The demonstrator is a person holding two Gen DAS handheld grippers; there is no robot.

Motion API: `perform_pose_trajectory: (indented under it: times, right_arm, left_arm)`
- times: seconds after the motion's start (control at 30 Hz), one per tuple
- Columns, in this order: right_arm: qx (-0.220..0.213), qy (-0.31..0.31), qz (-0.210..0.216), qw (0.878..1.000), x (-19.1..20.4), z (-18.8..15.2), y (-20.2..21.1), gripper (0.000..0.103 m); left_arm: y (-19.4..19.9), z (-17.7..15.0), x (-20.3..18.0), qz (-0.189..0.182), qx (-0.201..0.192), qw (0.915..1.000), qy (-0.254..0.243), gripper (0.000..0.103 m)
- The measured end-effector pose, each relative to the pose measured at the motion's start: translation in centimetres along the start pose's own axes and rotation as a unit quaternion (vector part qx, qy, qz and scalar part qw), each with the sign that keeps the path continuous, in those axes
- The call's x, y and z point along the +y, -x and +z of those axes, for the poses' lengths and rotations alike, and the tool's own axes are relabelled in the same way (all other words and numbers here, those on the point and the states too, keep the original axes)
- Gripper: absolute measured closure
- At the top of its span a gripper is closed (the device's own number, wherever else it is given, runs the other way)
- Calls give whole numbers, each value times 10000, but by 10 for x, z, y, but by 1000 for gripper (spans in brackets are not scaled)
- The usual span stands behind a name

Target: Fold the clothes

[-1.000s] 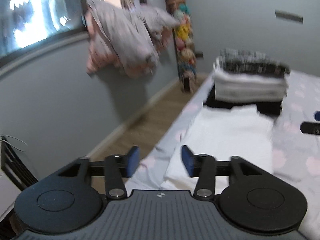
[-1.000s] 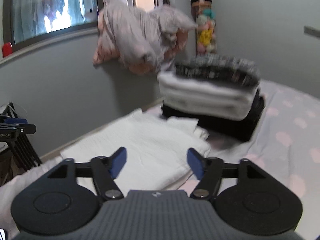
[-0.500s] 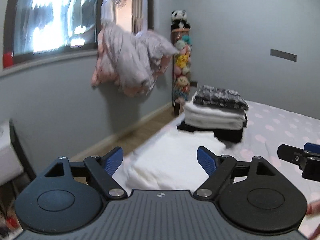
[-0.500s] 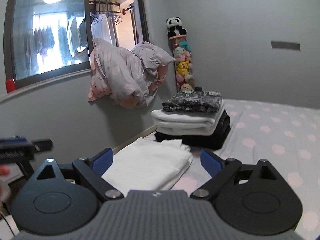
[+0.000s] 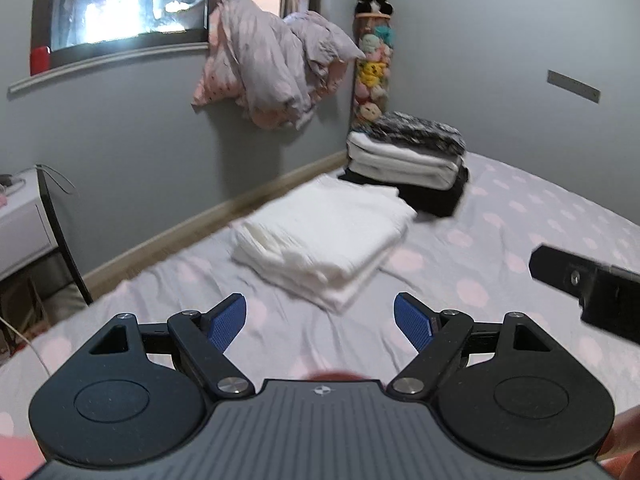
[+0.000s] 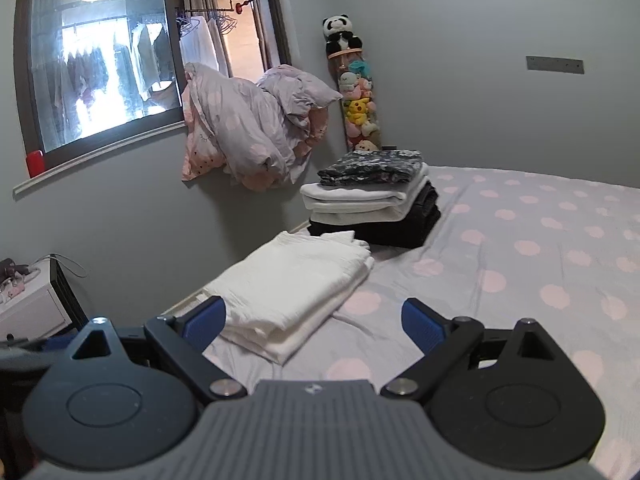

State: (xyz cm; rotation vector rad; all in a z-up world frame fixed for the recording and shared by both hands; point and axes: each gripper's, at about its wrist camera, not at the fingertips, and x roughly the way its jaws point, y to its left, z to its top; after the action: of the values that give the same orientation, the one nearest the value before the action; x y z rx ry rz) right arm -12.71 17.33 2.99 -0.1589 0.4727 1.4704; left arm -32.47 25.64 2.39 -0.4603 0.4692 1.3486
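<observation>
A folded white garment (image 5: 324,232) (image 6: 296,284) lies flat on the bed near its left edge. Behind it stands a stack of folded clothes (image 5: 408,160) (image 6: 376,200): black at the bottom, white in the middle, a dark patterned piece on top. My left gripper (image 5: 320,320) hovers open above the sheet, short of the white garment, with nothing between its blue pads. My right gripper (image 6: 316,322) is open too, its left pad in front of the garment's near corner, apart from it. The right gripper's black finger (image 5: 560,276) shows at the left wrist view's right edge.
The bed (image 6: 540,264) has a lilac sheet with pink dots. A grey wall with a window (image 6: 100,64), a bundled duvet (image 6: 256,128) on the sill, and a column of plush toys (image 6: 356,96) stand behind. A white nightstand (image 5: 24,216) sits at left.
Both grippers drew back from the white garment and opened wider. The folded garment and the stack now look smaller and farther off.
</observation>
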Motion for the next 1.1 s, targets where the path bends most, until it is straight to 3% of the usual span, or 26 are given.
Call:
perform_pose_trajectory:
  times: [0.47,1.1]
  right_arm:
    - [180,-284,-633,9974,-25,-22,36,6]
    - [344,-227,-530,9977,-14,-33,32,5]
  left_arm:
    - [12,-33,-7,-324,223,9992,118,8]
    - [10,-35,-2,-312,244,9990,188,11]
